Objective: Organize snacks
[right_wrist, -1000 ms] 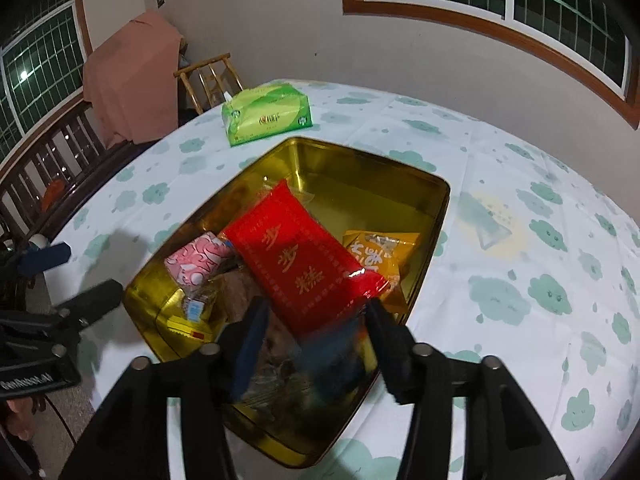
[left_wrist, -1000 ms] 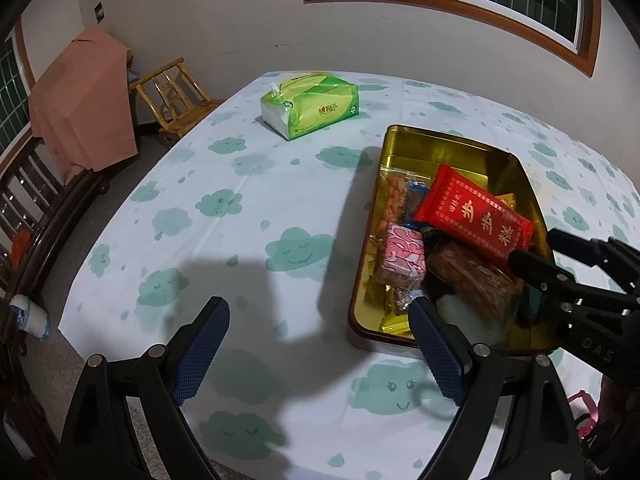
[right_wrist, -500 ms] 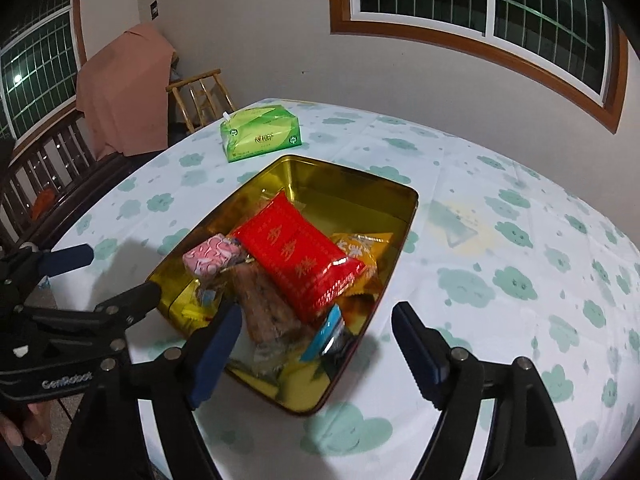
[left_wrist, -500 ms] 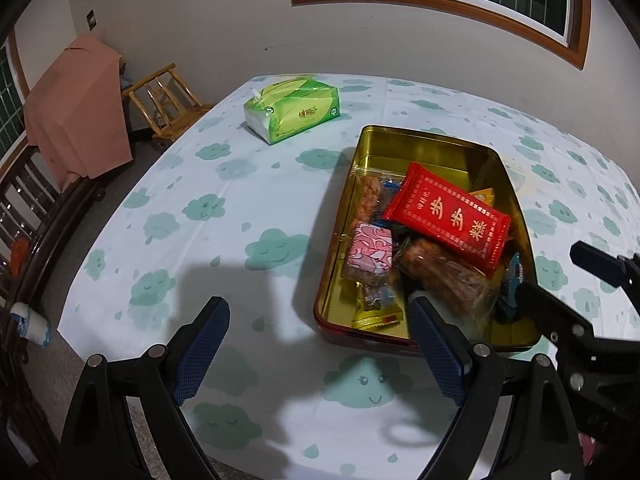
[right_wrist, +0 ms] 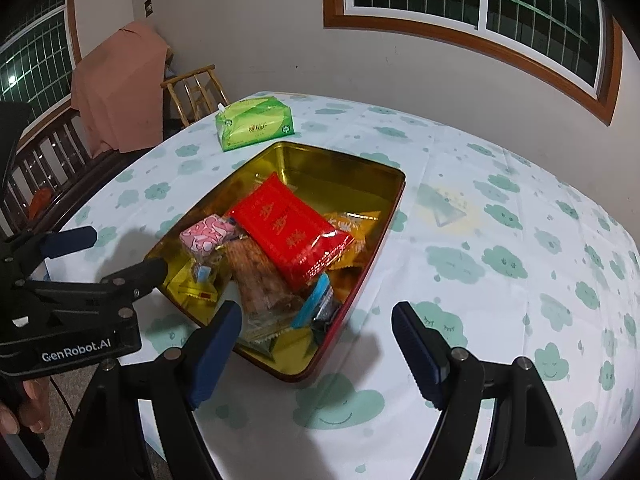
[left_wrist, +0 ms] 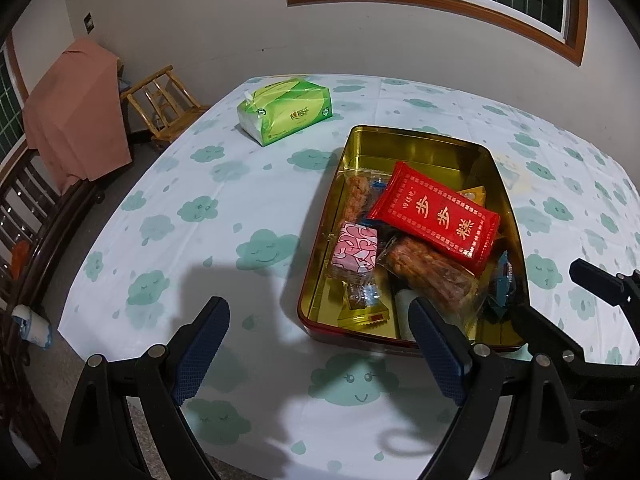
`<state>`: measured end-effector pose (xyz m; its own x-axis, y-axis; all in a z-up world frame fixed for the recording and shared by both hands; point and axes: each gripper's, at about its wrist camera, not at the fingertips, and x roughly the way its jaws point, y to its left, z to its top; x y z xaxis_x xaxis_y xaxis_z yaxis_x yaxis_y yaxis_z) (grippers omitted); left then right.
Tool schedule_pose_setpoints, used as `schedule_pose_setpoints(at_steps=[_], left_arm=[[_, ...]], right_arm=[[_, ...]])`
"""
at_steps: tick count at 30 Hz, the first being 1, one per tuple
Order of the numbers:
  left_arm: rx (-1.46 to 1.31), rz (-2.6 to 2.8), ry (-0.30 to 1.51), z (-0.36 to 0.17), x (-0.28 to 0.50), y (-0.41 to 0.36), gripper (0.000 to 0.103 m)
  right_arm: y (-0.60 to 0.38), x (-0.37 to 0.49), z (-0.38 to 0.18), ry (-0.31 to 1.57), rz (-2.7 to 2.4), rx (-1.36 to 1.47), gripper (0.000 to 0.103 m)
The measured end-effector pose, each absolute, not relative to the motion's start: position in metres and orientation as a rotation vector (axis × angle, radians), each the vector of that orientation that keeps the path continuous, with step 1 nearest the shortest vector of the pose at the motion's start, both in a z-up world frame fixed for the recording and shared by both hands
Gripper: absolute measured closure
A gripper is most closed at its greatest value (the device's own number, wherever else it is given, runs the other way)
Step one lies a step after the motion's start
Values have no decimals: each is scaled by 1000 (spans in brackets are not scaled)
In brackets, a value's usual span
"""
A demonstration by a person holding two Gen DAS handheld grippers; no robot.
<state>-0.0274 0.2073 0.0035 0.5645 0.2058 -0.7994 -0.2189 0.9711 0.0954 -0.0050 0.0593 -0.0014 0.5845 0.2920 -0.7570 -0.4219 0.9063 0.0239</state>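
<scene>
Tin (left_wrist: 404, 142): gold inside, red outside, rectangular, lying open on the table (left_wrist: 224, 208); far half bare, snacks heaped in the near half.
Red packet (left_wrist: 434, 216): largest item, gold lettering, lying slanted on top of the heap, in the middle of the tin.
Pink packet (left_wrist: 355, 249): small block with a pink and white pattern, by the tin's left wall, just beside the red packet.
Brown biscuit pack (left_wrist: 428, 276): clear wrapper, partly tucked under the near end of the red packet.
Orange packet (right_wrist: 352, 222): peeking out from under the red packet on the right-hand side of the tin.
Blue wrapper (right_wrist: 314, 304): small, near the tin's front right corner.
Yellow sachets (left_wrist: 366, 316): flat on the tin floor at the near left corner.
Tissue pack (left_wrist: 286, 112): green, on the table beyond the tin, well apart from it.
Left gripper (left_wrist: 320, 350): jaws wide apart, nothing between them, hovering over the tablecloth by the tin's near left corner; held by a hand (right_wrist: 22, 404) seen at the edge of the right view.
Right gripper (right_wrist: 316, 354): jaws just opened wide and empty, above the tin's near right corner; no pad touching any snack.
Room: wooden chair (left_wrist: 164, 100) and a pink cloth (left_wrist: 76, 116) past the table, window (right_wrist: 472, 4) in the wall behind.
</scene>
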Motion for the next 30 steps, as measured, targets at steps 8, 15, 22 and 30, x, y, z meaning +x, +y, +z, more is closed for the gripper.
schedule_pose_setpoints(at_steps=[8, 15, 22, 30], left_arm=[[-11, 252, 941, 4, -27, 203, 14], [-15, 243, 948, 3, -24, 202, 14], [-23, 237, 954, 1, -21, 202, 14], [-29, 240, 957, 1, -20, 203, 14]], right_arm=[[57, -4, -5, 868, 416, -157, 24], [57, -3, -8, 880, 419, -156, 23], [58, -2, -12, 891, 419, -161, 23], [56, 0, -15, 903, 417, -155, 24]])
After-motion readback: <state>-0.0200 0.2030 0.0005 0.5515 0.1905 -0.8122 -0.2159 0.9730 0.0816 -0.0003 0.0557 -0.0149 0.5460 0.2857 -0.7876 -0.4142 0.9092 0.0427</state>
